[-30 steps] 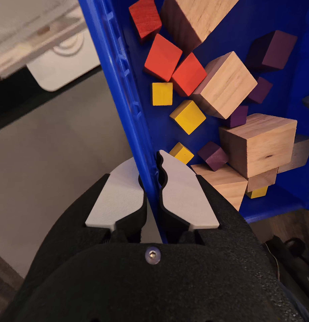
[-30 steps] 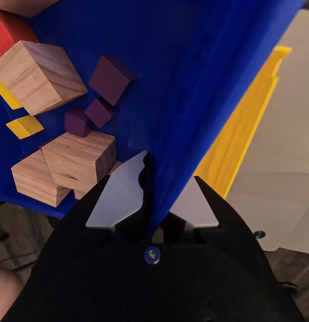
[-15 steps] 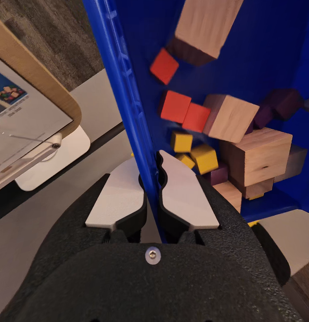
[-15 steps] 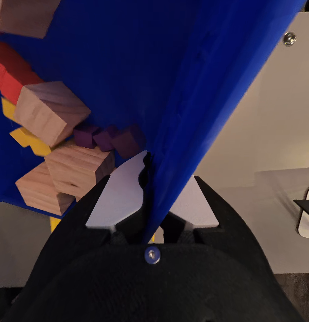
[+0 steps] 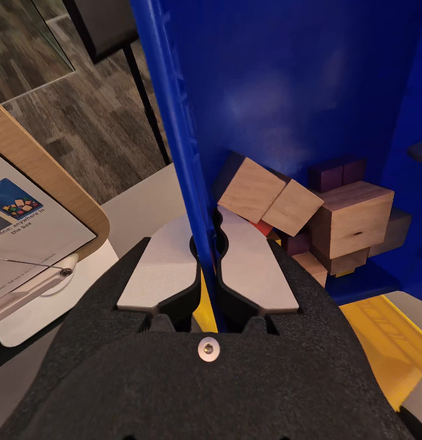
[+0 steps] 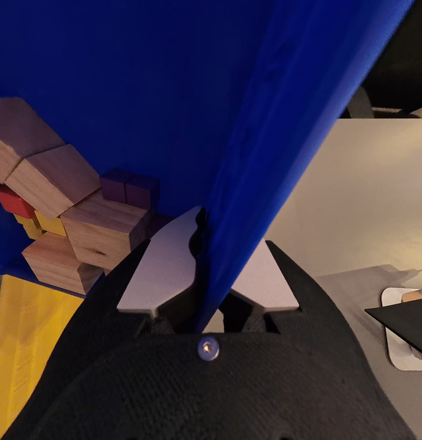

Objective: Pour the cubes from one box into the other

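Observation:
The blue box (image 5: 288, 95) is tipped steeply on end. My left gripper (image 5: 205, 219) is shut on its left wall. My right gripper (image 6: 217, 226) is shut on its right wall (image 6: 264, 142). The cubes are heaped at the box's low end: big plain wooden cubes (image 5: 348, 223), small purple ones (image 5: 333, 175), a red one (image 6: 12, 200) and yellow ones (image 6: 50, 225). The yellow box (image 5: 381, 338) lies just under that low edge; it also shows in the right wrist view (image 6: 26, 328).
A wood-framed screen (image 5: 38, 214) on a white stand (image 5: 38, 316) sits at the left on the pale table (image 6: 348, 190). A black panel (image 6: 405, 319) over a white base (image 6: 400, 352) is at the right. A dark floor (image 5: 74, 107) lies beyond.
The blue box has tipped much steeper. The cubes slid from all over its bottom into a heap at the low end. The yellow box has come into view beneath it.

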